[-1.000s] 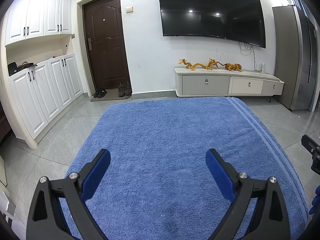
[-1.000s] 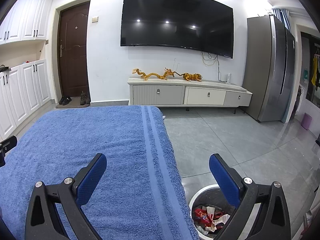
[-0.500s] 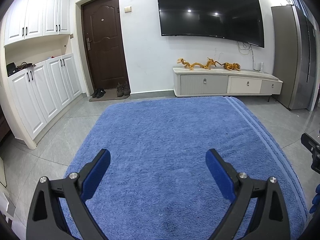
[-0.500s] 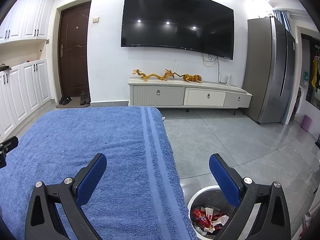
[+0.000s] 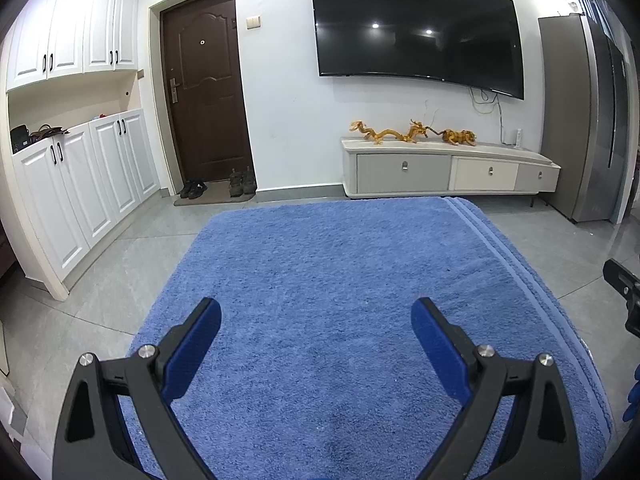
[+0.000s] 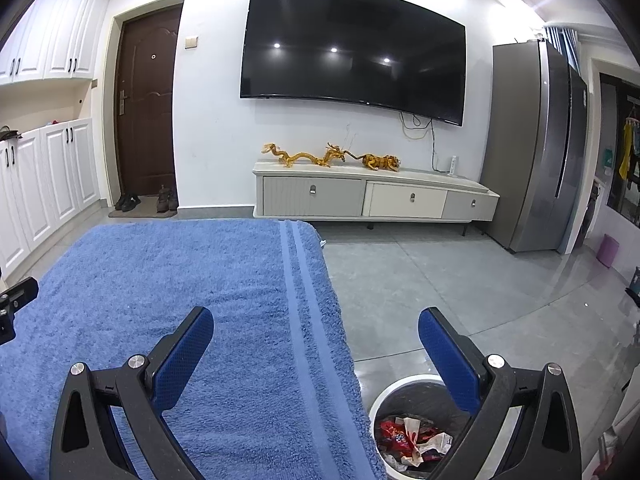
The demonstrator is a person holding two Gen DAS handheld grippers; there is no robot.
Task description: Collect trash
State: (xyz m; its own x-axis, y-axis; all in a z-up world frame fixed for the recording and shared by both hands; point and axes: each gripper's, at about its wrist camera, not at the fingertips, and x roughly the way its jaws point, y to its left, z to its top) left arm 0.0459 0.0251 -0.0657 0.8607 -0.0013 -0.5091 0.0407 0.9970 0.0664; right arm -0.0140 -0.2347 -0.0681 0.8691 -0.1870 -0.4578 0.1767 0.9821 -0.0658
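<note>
- Left black two-finger gripper with blue pads point(image 5: 316, 320): jaws spread wide, nothing between them, held level.
- Right black two-finger gripper with blue pads point(image 6: 316, 330): likewise wide and empty, perhaps tilted slightly down.

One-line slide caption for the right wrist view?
Open right gripper above a blue towel, bin of wrappers beside the towel's edge.

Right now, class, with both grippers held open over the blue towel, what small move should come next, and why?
Probably nothing beyond drawing both back: the fluffy blue towel shows no litter, the round white bin beside its edge already holds crumpled red and white wrappers, and the left gripper and right gripper are open and hold nothing. The task looks finished.
</note>
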